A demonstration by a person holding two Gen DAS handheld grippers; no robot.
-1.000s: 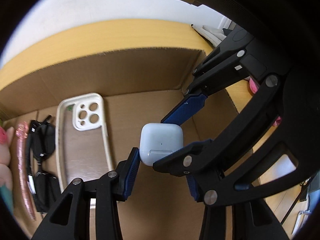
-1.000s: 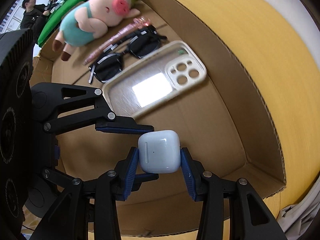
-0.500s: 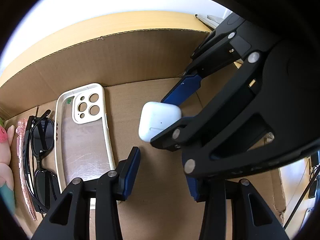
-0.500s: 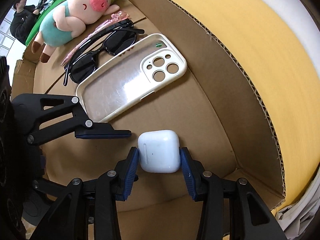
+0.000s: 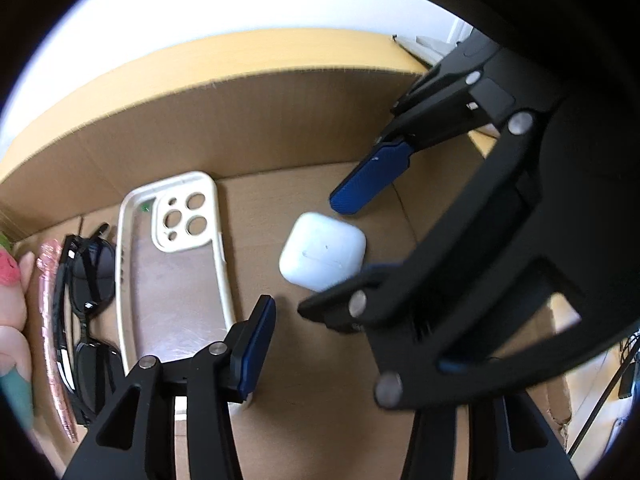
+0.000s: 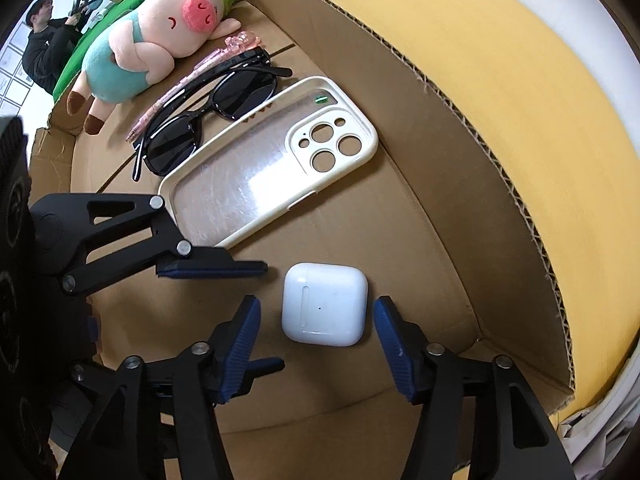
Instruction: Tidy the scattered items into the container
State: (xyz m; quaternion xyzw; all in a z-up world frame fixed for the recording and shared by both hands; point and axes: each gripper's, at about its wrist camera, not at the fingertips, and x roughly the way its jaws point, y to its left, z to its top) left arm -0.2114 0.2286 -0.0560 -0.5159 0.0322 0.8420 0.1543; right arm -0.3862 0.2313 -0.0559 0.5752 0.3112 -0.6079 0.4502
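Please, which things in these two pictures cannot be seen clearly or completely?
- Left gripper: in the left wrist view its right finger is hidden behind the right gripper's frame.
- Earbud case: left wrist view, blurred, lower corner covered by that frame.
- Pig toy: left wrist view, cut off by the left edge.
- Phone case: right wrist view, near corner hidden by a left gripper finger.

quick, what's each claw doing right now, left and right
Left claw: jaws opening, nothing between them.
Right claw: jaws opening, pads clear of the earbud case lying between them.
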